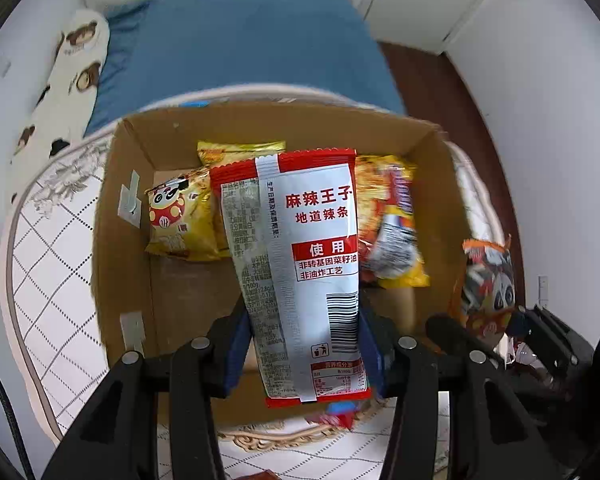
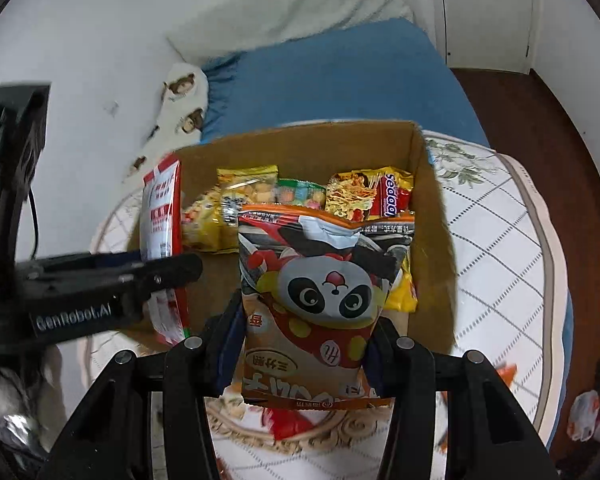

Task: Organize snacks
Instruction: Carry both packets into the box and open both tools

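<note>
My left gripper (image 1: 304,320) is shut on a red-and-white spicy-strip packet (image 1: 312,240), which hangs above an open cardboard box (image 1: 128,276). In the box lie a yellow panda bag (image 1: 176,220), a yellow packet (image 1: 240,148) and a noodle packet (image 1: 392,216). My right gripper (image 2: 306,332) is shut on an orange panda snack bag (image 2: 324,280), held over the near part of the same box (image 2: 432,216). The left gripper (image 2: 156,276) with its red-and-white packet (image 2: 160,208) shows at the left of the right wrist view. The right gripper (image 1: 500,320) with its orange bag (image 1: 488,276) shows at the right of the left wrist view.
The box stands on a white checked surface with an ornate rim (image 2: 496,240). More snack packets lie on it near me, one of them red (image 2: 292,420). Behind are a blue sheet (image 1: 252,40), a bear-print pillow (image 1: 68,80), white walls and dark wooden floor (image 2: 560,140).
</note>
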`<state>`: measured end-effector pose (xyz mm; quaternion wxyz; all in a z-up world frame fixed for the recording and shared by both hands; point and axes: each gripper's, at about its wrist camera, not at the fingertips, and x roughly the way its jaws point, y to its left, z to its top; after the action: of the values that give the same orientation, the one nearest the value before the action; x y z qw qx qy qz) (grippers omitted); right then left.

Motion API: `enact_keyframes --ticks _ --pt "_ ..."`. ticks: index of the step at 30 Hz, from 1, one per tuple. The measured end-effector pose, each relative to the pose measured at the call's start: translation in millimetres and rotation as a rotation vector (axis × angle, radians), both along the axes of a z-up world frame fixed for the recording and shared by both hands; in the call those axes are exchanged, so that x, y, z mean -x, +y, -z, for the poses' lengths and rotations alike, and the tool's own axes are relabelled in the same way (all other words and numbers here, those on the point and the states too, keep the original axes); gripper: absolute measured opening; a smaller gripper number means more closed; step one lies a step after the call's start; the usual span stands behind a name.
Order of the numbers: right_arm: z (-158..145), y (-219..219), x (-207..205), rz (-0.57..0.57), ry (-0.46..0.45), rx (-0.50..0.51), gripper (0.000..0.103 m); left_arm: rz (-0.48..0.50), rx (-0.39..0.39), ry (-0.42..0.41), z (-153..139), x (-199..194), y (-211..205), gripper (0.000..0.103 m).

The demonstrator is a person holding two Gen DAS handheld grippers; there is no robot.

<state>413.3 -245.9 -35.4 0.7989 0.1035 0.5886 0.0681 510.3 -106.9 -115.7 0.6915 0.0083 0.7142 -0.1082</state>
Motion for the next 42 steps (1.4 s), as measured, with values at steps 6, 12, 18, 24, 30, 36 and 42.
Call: enact_keyframes --ticks 6,12,18,24,30,36,42 --pt "60.3 6.1 -17.1 -0.004 0.108 0.020 0.053 0.006 -0.013 0.133 61.9 -16.1 3.6 0.046" --pt "87.2 5.1 -22.2 -0.013 0.158 0.030 0.053 0.000 0.035 0.232 97.9 -10.8 0.5 0.047" --pt "113.1 0.5 -24.4 -0.012 0.274 0.001 0.092 0.006 0.084 0.303 114.8 2.7 -4.9 0.067" --pt "117.3 6.1 -24.9 -0.033 0.276 0.015 0.095 0.021 0.064 0.245 108.8 12.3 -9.1 0.090" --pt "106.8 12.7 -24.7 -0.023 0.236 0.080 0.095 0.013 0.059 0.084 79.5 21.6 -1.9 0.090" --pt "86.7 7.4 -13.4 -0.003 0.185 0.127 0.095 0.000 0.060 -0.043 39.0 37.6 -1.1 0.090" --pt "52.3 2.1 2.2 0.022 0.093 0.158 0.095 -0.023 0.037 -0.210 0.8 52.4 17.2 0.090"
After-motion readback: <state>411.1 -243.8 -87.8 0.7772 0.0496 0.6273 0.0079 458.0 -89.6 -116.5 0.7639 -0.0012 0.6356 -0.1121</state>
